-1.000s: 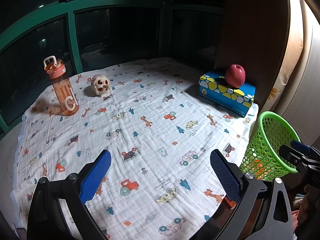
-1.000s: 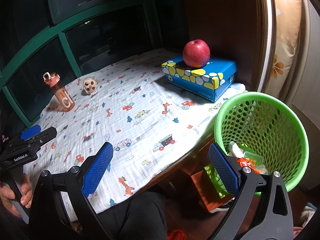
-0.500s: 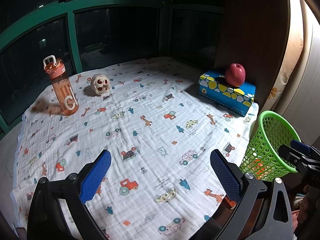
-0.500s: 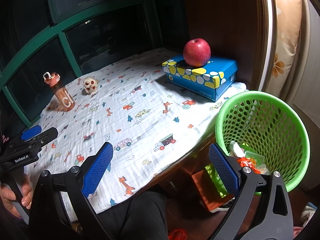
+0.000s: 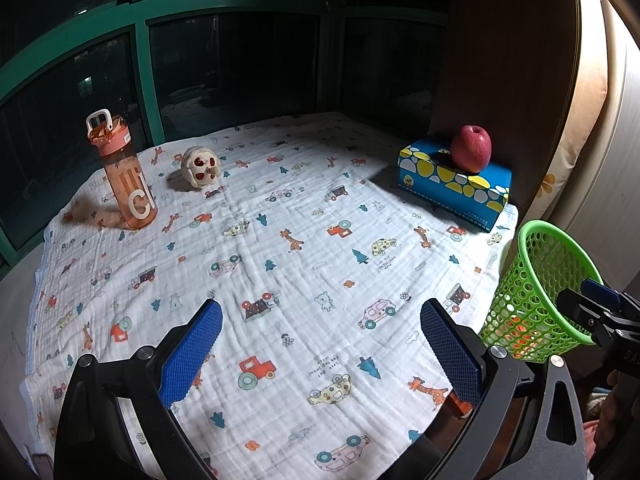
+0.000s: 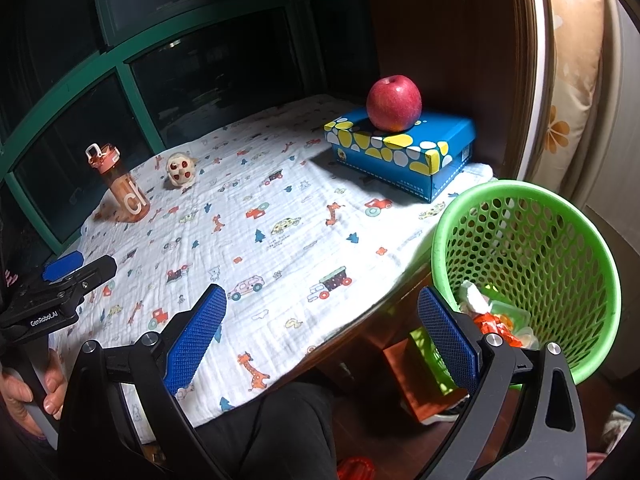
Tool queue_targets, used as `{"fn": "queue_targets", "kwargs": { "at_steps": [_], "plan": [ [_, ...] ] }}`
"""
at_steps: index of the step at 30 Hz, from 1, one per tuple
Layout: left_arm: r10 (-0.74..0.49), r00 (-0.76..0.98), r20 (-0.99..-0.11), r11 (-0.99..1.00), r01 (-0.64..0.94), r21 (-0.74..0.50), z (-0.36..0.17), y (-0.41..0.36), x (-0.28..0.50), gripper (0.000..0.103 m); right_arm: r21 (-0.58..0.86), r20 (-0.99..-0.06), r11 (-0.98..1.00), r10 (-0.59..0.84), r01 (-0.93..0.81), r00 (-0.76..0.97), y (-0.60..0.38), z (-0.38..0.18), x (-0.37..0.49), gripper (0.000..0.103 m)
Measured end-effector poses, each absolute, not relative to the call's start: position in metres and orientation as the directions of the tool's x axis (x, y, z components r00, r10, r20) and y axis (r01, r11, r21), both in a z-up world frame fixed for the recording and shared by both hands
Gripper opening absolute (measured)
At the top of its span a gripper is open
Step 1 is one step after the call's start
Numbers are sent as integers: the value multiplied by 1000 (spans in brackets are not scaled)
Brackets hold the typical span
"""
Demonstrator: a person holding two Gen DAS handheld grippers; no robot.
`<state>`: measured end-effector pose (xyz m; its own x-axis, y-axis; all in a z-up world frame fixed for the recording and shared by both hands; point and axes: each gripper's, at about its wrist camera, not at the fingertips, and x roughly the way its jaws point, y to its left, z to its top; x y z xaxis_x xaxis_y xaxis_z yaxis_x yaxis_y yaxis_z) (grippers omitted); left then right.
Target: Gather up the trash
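A green mesh basket (image 6: 532, 216) stands off the table's right edge and holds crumpled trash (image 6: 492, 320), white, red and green; it also shows in the left wrist view (image 5: 540, 264). My left gripper (image 5: 320, 352) is open and empty above the near part of the printed cloth (image 5: 304, 248). My right gripper (image 6: 320, 340) is open and empty over the table's front right edge, its right finger just left of the basket. Each gripper shows in the other's view: the right one (image 5: 600, 312), the left one (image 6: 60, 280).
An orange water bottle (image 5: 122, 172) stands at the far left, a small skull toy (image 5: 200, 168) beside it. A red apple (image 5: 471, 149) sits on a blue and yellow box (image 5: 452, 188) at the far right. Dark windows stand behind; a wooden panel on the right.
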<state>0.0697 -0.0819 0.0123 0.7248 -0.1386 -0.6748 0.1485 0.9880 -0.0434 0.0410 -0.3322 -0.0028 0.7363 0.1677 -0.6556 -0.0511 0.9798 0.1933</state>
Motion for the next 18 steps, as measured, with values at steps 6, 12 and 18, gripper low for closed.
{"fn": "queue_targets", "kwargs": {
  "at_steps": [6, 12, 18],
  "plan": [
    [-139, 724, -675, 988, 149, -43, 12, -82, 70, 96, 194, -657, 980, 168, -51, 735, -331, -4, 41, 96],
    [-142, 723, -676, 988, 151, -46, 12, -82, 70, 96, 194, -658, 980, 169, -51, 734, -331, -4, 41, 96],
    [-143, 724, -675, 987, 151, -47, 12, -83, 70, 96, 195, -658, 979, 169, -51, 734, -331, -4, 41, 96]
  ]
}}
